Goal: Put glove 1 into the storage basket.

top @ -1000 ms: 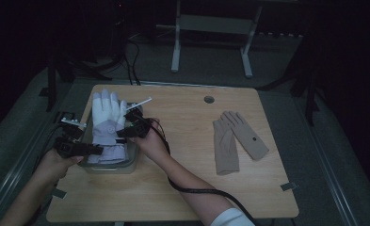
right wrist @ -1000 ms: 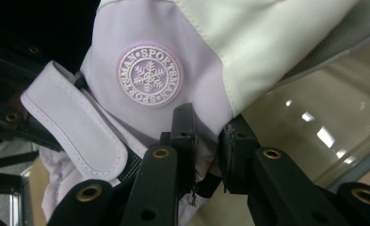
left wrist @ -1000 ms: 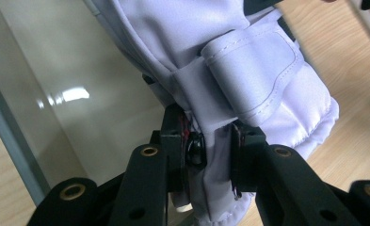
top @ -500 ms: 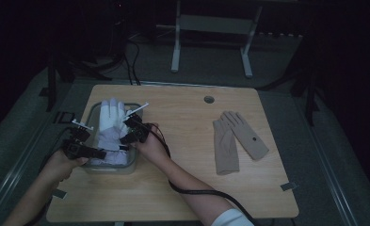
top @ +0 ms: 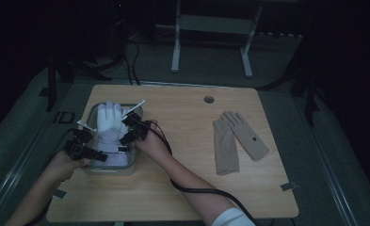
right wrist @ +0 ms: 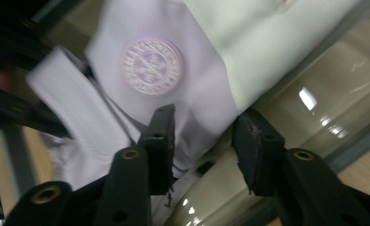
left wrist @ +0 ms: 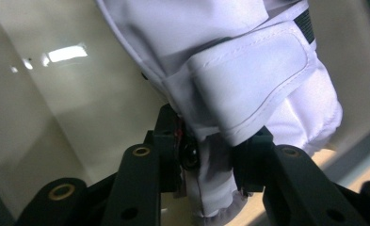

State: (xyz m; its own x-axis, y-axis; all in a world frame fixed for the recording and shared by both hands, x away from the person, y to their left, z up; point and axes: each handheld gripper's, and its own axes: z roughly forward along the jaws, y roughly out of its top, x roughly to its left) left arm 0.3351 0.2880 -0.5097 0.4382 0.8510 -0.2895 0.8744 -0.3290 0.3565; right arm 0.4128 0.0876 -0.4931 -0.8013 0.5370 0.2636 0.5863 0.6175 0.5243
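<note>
Here the wooden worktop (top: 182,188) carries a clear plastic tub (top: 134,162) at its left side and, well apart to the right, a pair of tan gloves (top: 237,139) lying flat. A white padded glove (top: 109,127) lies in the tub, fingers pointing away from the person, cuff toward them. The left tongs (left wrist: 211,160) are clamped on the cuff edge of the white glove, a fold of cloth pinched between the jaws. The right tongs (right wrist: 204,141) stand apart, astride the tub's wall, one jaw resting on the glove below its round purple badge (right wrist: 152,66) and the other outside; they grip nothing.

The glove looks light and soft, so it should fold and sag when lifted, and its smooth cloth may slip from a shallow pinch. The stitched cuff strap (left wrist: 248,80) seems the firmest place to hold.
</note>
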